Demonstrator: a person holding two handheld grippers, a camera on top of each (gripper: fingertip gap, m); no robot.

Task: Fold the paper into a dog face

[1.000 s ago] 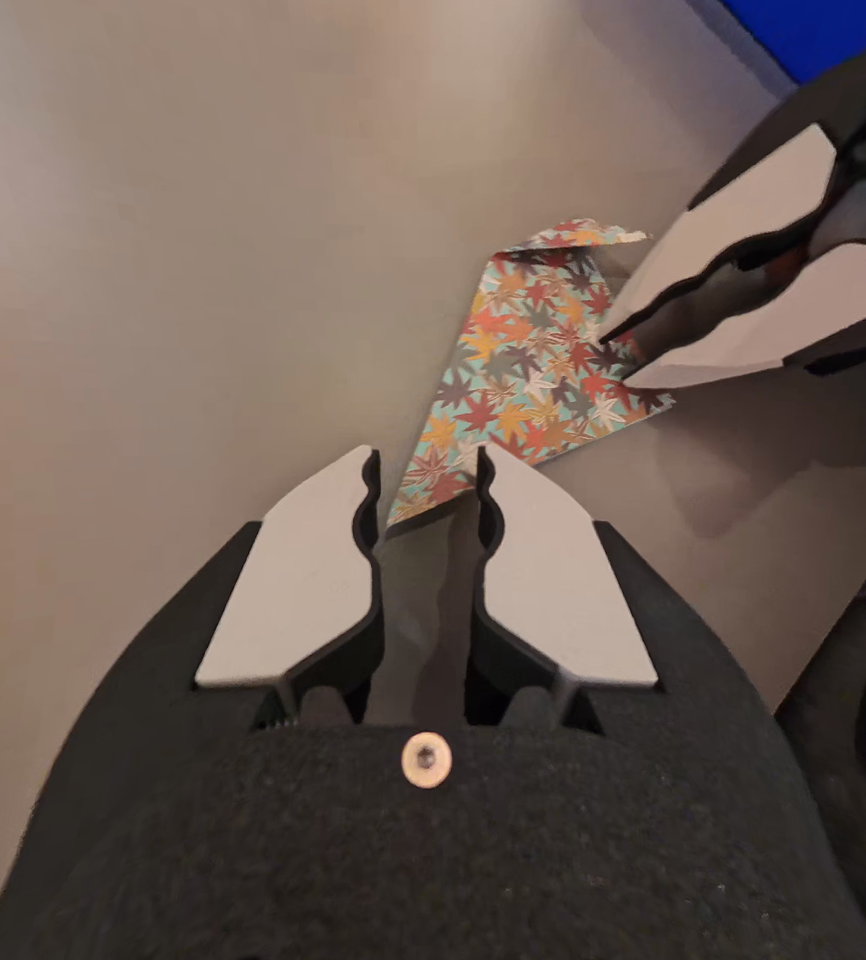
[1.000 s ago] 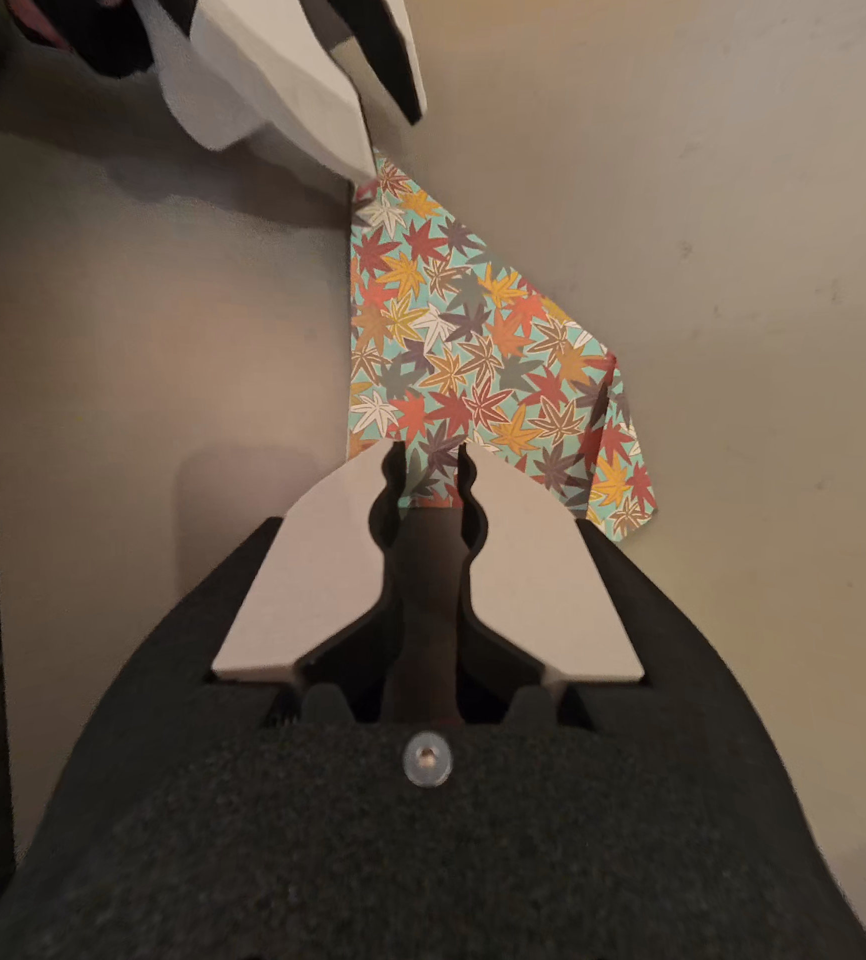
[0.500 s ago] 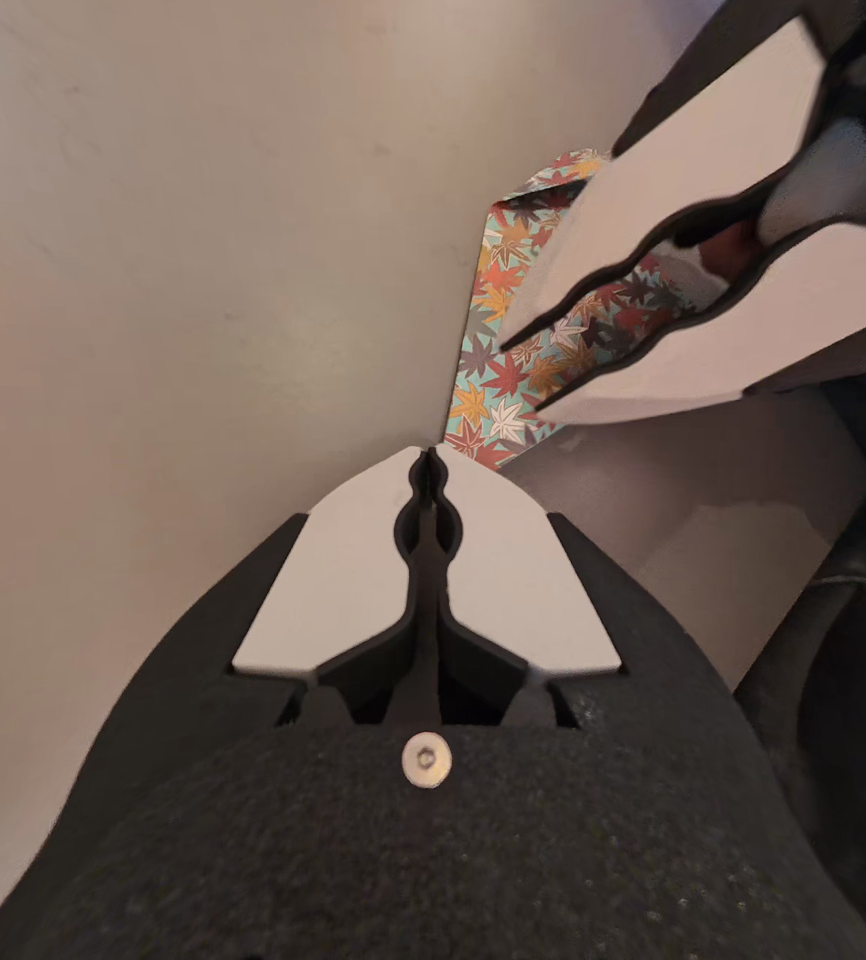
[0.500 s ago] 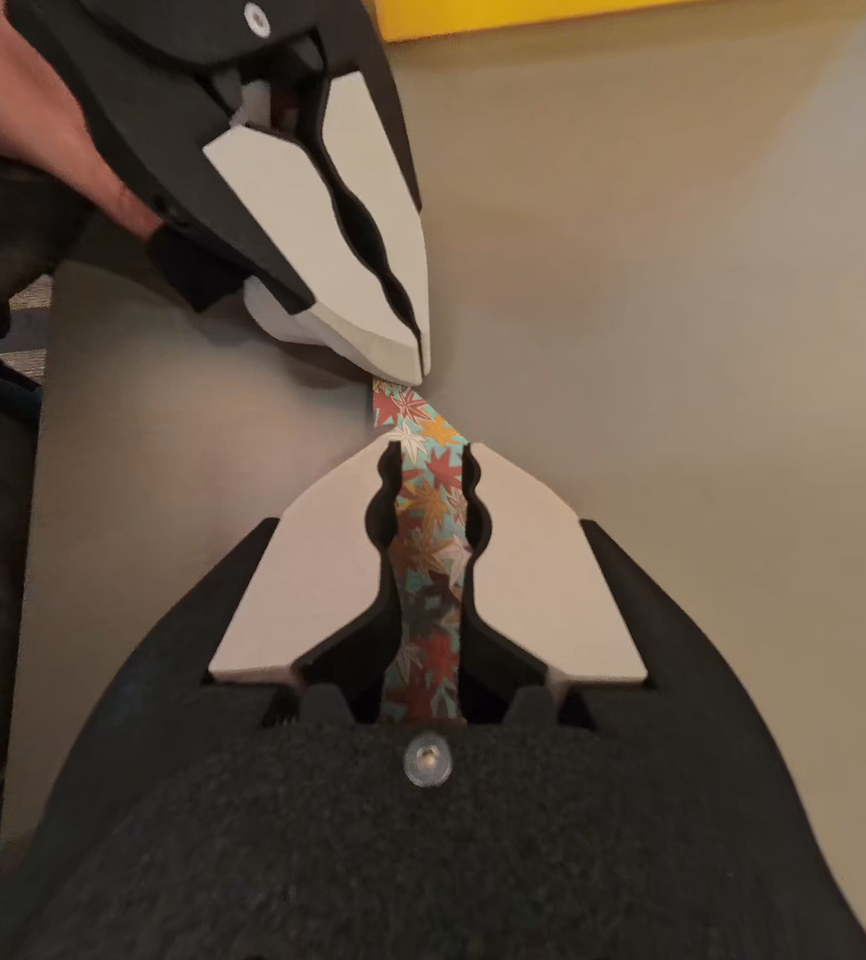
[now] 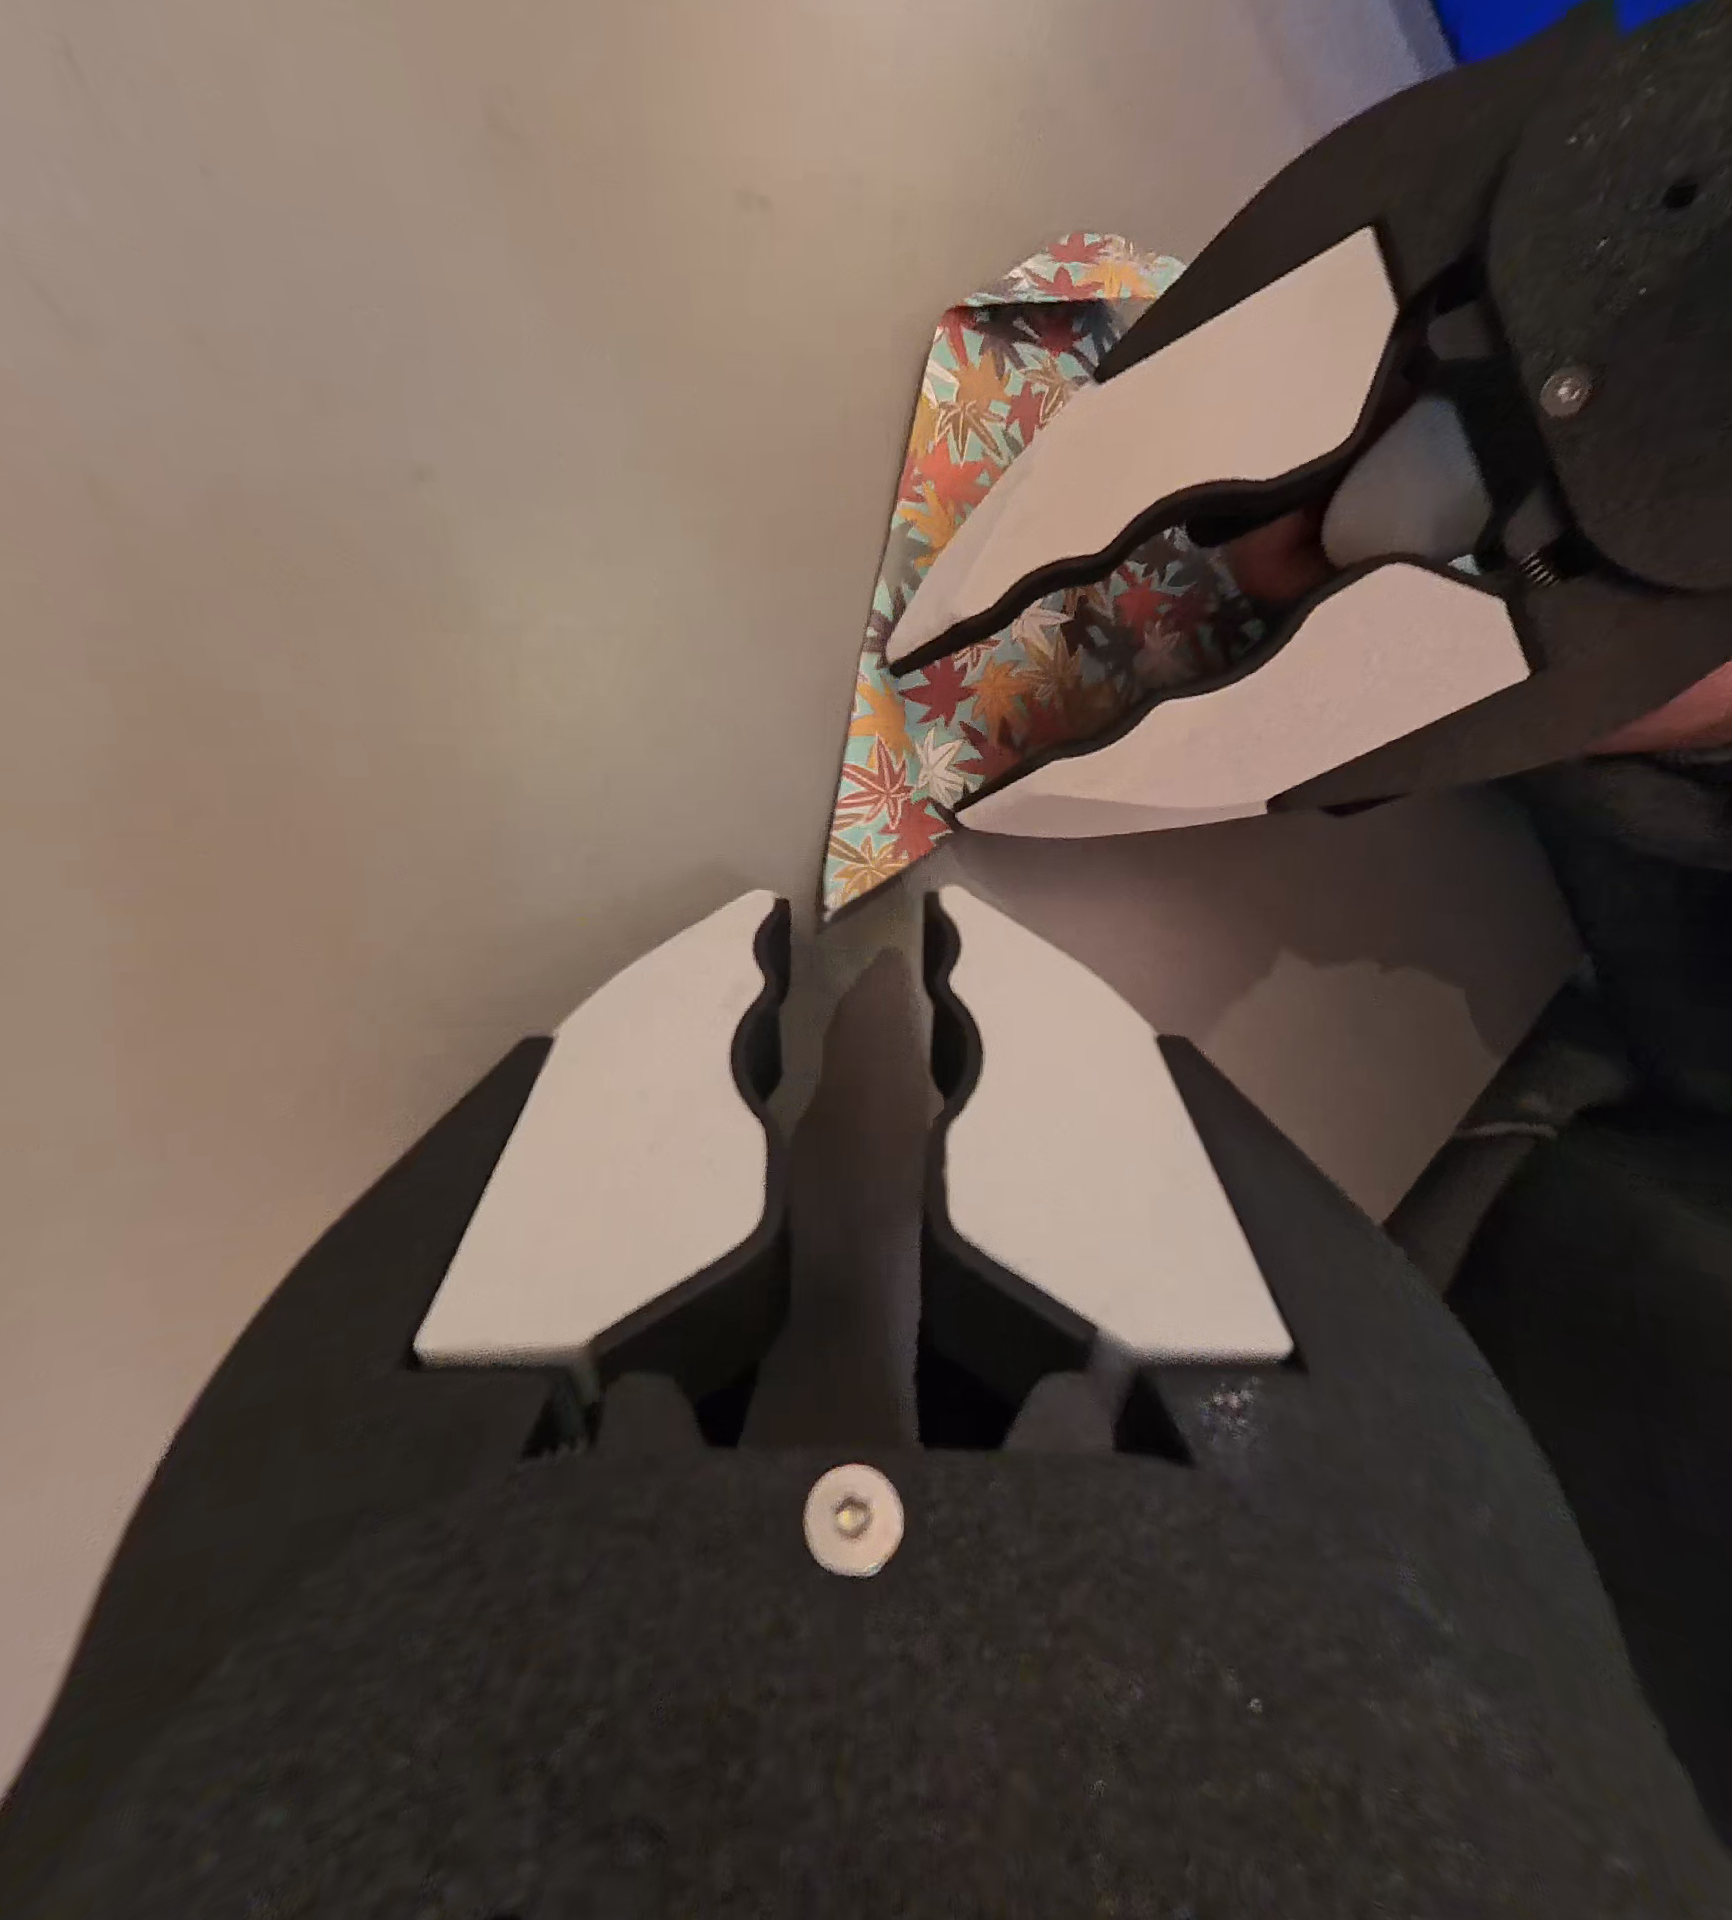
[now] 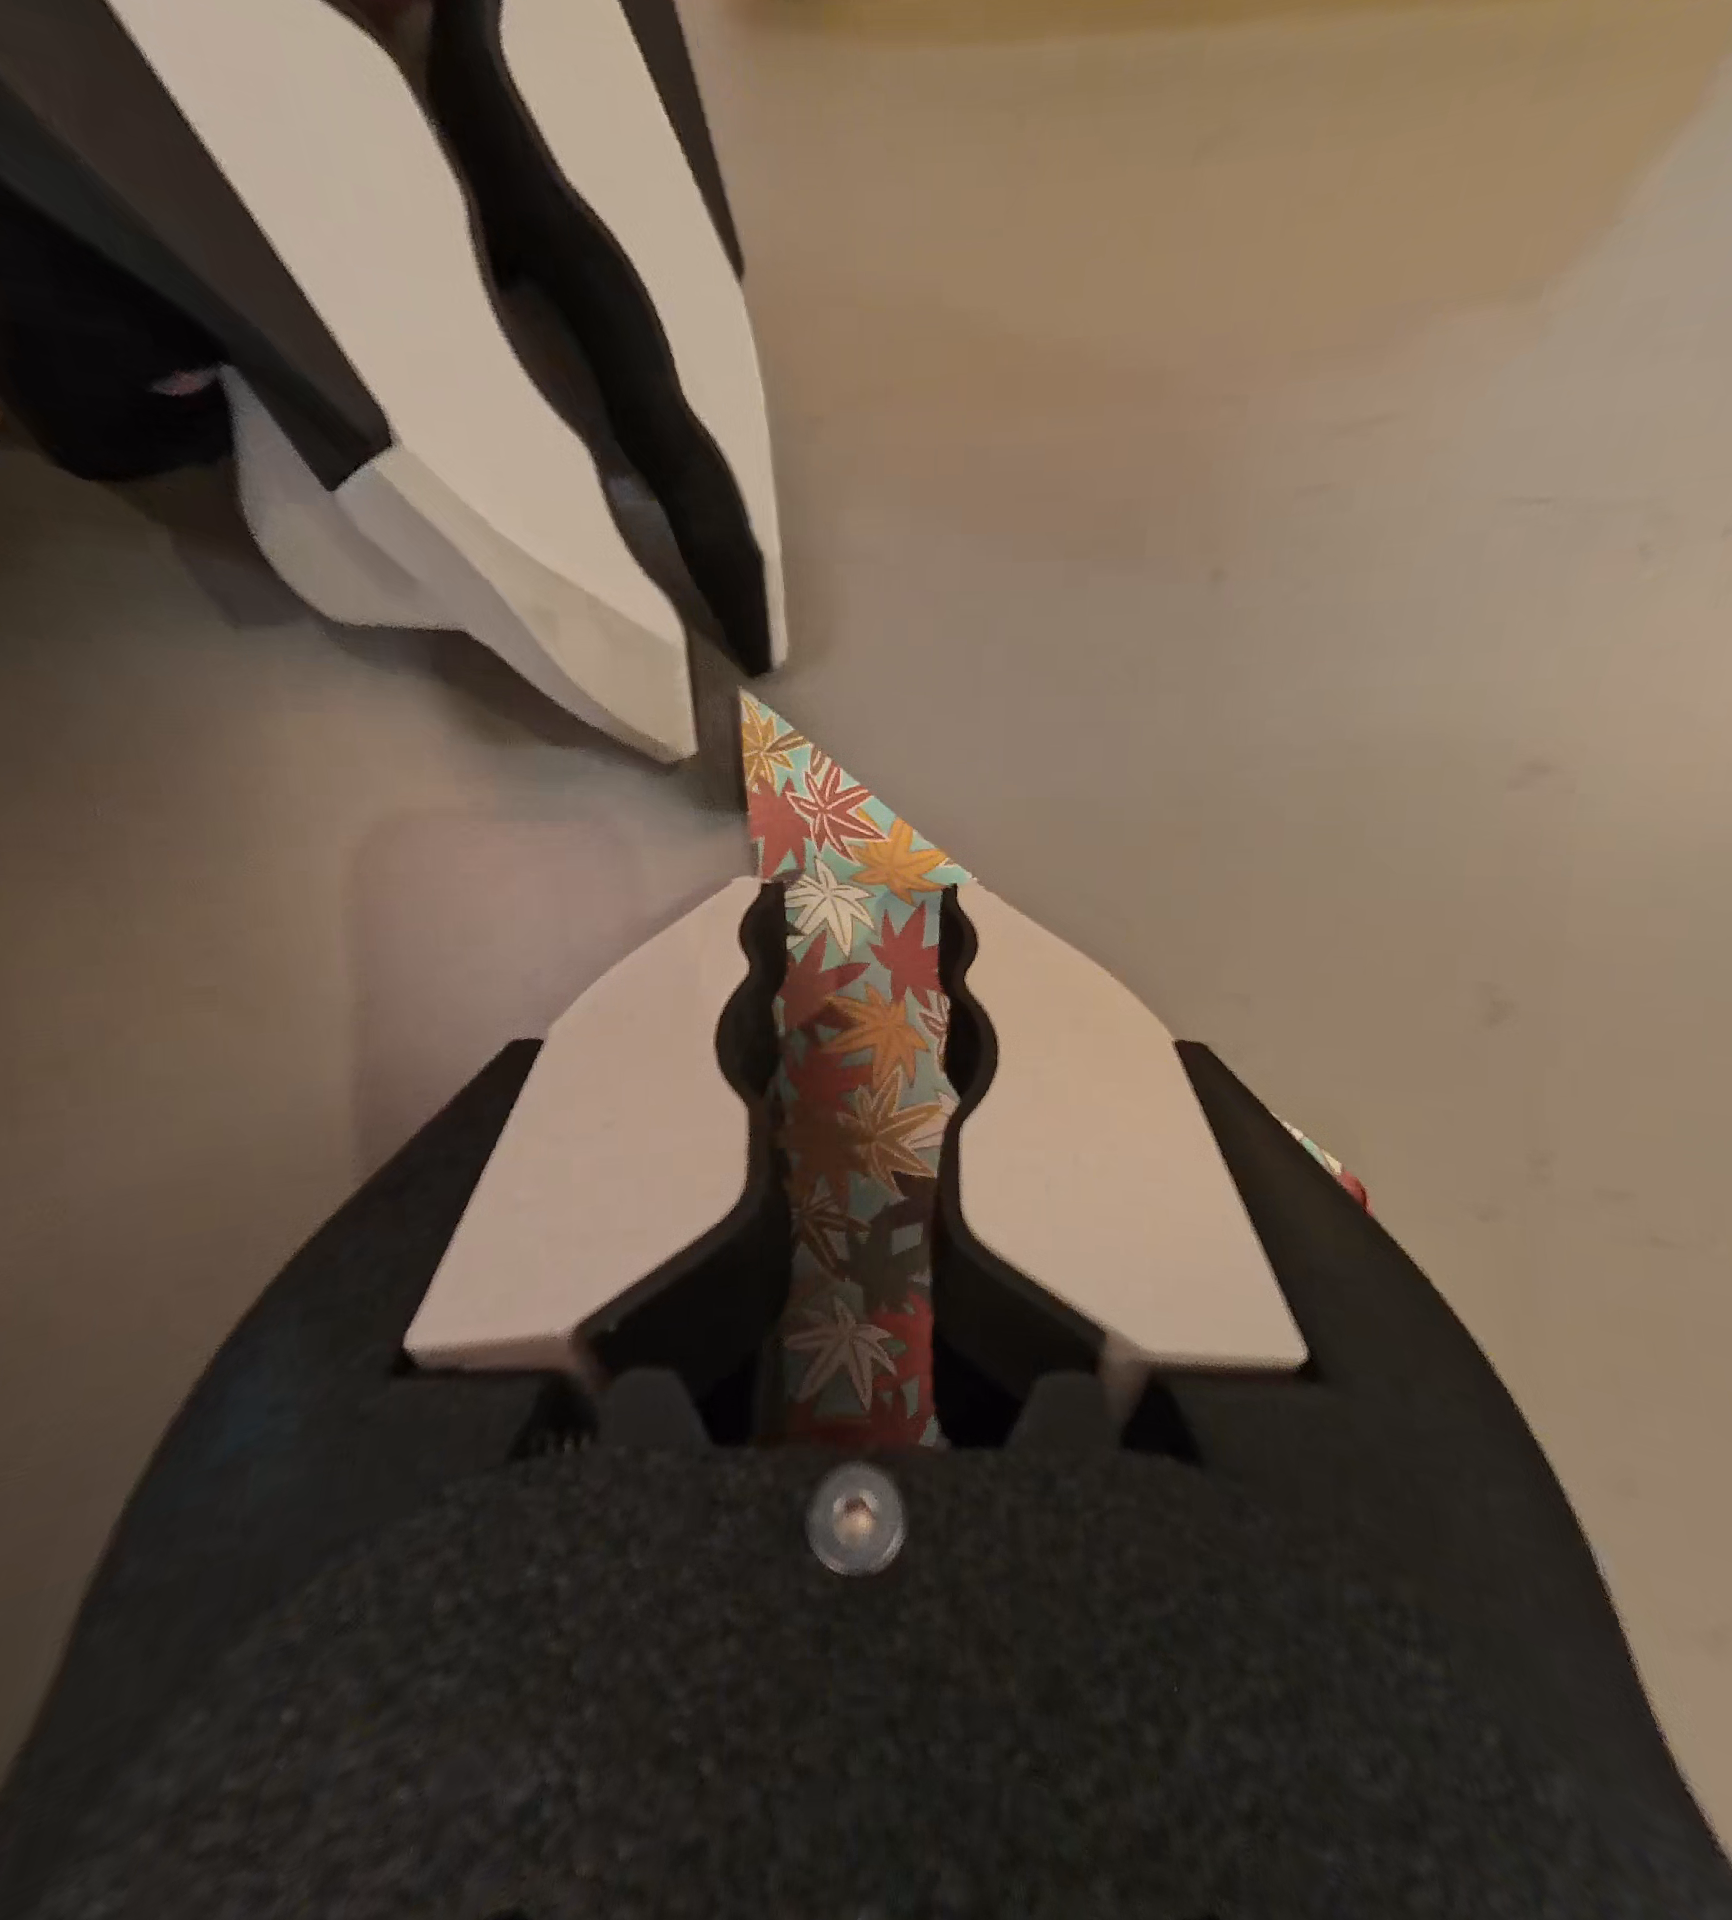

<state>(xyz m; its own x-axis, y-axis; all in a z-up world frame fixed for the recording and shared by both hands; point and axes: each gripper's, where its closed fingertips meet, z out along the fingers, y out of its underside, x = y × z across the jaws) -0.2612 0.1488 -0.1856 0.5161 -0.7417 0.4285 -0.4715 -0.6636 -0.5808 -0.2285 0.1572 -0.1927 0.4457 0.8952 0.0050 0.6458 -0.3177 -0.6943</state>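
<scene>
- The paper (image 5: 945, 644), printed with coloured maple leaves on a pale blue ground, lies folded on a plain beige table (image 5: 322, 520).
- In the left wrist view the paper's shape narrows to a point (image 5: 836, 904) that sits just ahead of the left gripper (image 5: 854, 909), level with the gap between its fingertips.
- The left gripper's jaws stand apart with a clear gap; nothing is held between them, only the table and shadow show there.
- The right gripper (image 6: 857, 894) is over the paper, and the leaf pattern fills the gap between its fingers all the way back to the base.
- Its jaws are parted, not clamped; whether the fingers press on the paper I cannot tell.
- In the left wrist view the right gripper (image 5: 919, 743) comes in from the right, tilted across the paper, which shows between its two pale fingers.
- At the far end of the paper a small flap (image 5: 1080, 275) stands up off the table.
- A hand (image 5: 1714, 696) shows at the right edge, behind the right gripper.
</scene>
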